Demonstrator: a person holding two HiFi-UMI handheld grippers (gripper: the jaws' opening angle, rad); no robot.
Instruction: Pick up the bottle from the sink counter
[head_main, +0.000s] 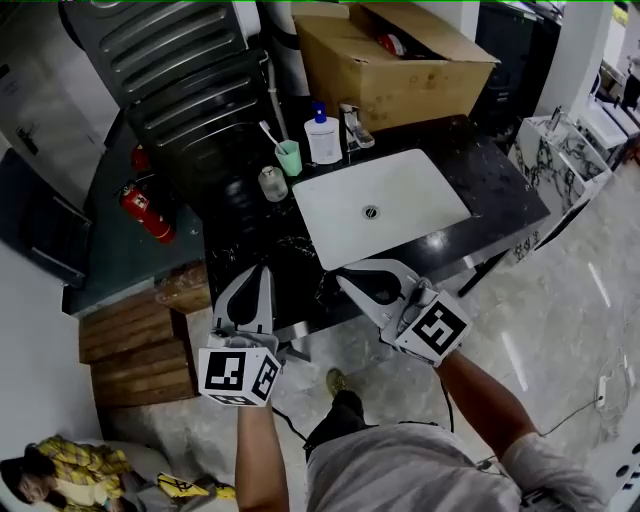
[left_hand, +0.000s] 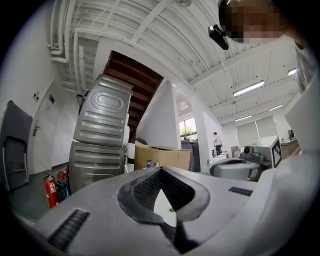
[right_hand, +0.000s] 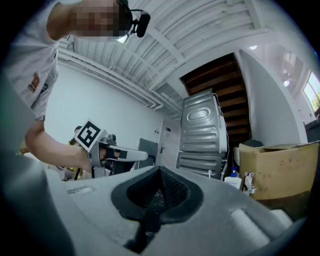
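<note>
Grey pads meet tip to tip on both tools. The left gripper (left_hand: 160, 170) has its jaws pressed together with nothing between them, and the right gripper (right_hand: 160, 170) looks the same: closed and empty. Both are held at the near edge of the black counter (head_main: 240, 235), the left one off the front left corner of the white sink (head_main: 400, 190) and the right one just before its front rim.

Across the basin, the bottle (head_main: 322, 135) (white, with a blue pump top) stands upright at the back of the counter, well apart from either gripper. A faucet (head_main: 355, 128) is just beside it on the right. A green cup (head_main: 288, 157) holding a toothbrush stands near it on the left, with a small jar (head_main: 271, 183) in front of the cup.

The task seems to be at its very start — the reach has not begun and nothing is gripped. The next move probably calls for spreading one gripper's jaws first, then carrying it over the sink to the bottle's body below the pump — squarely enough to slip between faucet and cup without knocking either.
</note>
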